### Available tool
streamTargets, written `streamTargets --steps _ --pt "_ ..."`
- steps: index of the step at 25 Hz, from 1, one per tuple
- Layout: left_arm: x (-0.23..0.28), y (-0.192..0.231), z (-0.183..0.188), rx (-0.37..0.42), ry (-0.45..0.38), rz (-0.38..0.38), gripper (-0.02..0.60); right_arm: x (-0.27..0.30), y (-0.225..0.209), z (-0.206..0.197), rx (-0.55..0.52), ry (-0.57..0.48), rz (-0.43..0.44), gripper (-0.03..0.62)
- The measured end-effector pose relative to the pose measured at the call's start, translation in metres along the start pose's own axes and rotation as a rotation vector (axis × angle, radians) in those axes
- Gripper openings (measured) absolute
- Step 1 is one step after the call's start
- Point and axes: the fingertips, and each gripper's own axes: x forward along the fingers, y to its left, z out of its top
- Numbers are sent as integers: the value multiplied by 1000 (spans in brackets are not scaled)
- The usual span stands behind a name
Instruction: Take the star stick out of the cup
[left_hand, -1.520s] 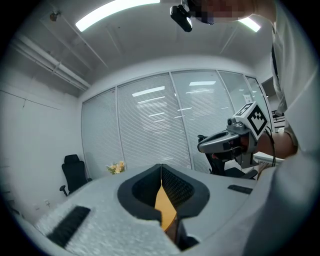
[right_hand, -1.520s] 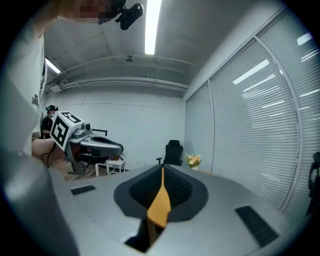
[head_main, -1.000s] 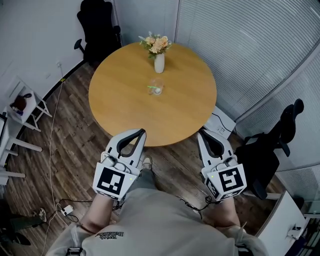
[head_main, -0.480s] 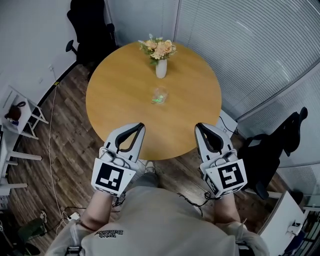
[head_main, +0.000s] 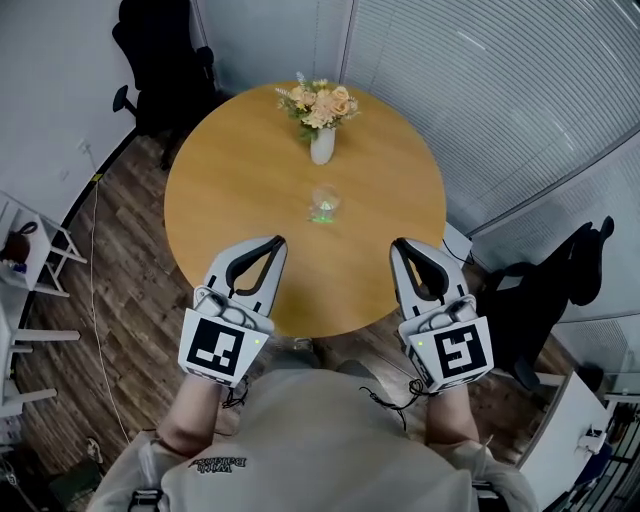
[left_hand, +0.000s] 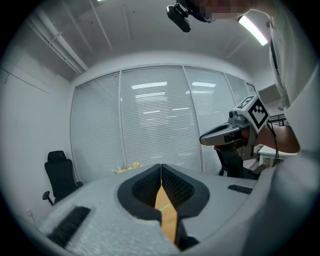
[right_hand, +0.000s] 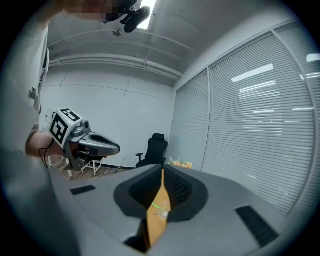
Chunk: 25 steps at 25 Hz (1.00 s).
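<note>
A clear cup (head_main: 323, 204) holding a green star stick (head_main: 321, 214) stands near the middle of the round wooden table (head_main: 230, 190). My left gripper (head_main: 277, 241) hovers over the table's near edge, left of the cup and well short of it. Its jaws are shut with nothing in them. My right gripper (head_main: 396, 244) is level with it on the right, also shut and empty. In the left gripper view the green stick (left_hand: 162, 205) shows as a streak below the closed tips of the left gripper (left_hand: 161, 168). The right gripper view shows the cup (right_hand: 161, 212) the same way.
A white vase of flowers (head_main: 321, 128) stands behind the cup at the table's far side. A black office chair (head_main: 150, 60) sits at the far left and another (head_main: 555, 285) at the right. A white rack (head_main: 30, 265) is by the left wall. Blinds cover the glass wall.
The person has stepped toward the table. Both grippers, earlier over the floor in front of it, now reach over its near edge. Both stay shut.
</note>
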Motion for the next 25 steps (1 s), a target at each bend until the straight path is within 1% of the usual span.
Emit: streamTargets --steps 9,13,15,17,18,20,21,22,25 --pt "19 17 -3 5 4 -27 23 18 -14 -5 15 27 -29 35" --pt "27 15 -3 46 19 -26 23 23 -24 -10 28 31 -17 36" --pt "34 13 -7 80 35 -23 23 26 -31 -14 36 27 -10 35" --pt "40 13 -14 91 54 -23 23 30 -36 -19 42 28 -3 35" --pt "43 13 -16 72 58 -23 23 32 -38 -22 46 32 1 35" --pt "46 15 -17 2 57 -16 23 34 -41 -28 53 38 11 35" --pt "48 17 -16 -11 60 -6 25 35 -43 -30 54 40 17 35" --pt "50 19 -17 6 67 7 25 36 -44 -32 56 41 22 35" --pt "59 24 -20 112 107 37 25 39 -51 -36 64 48 35 35"
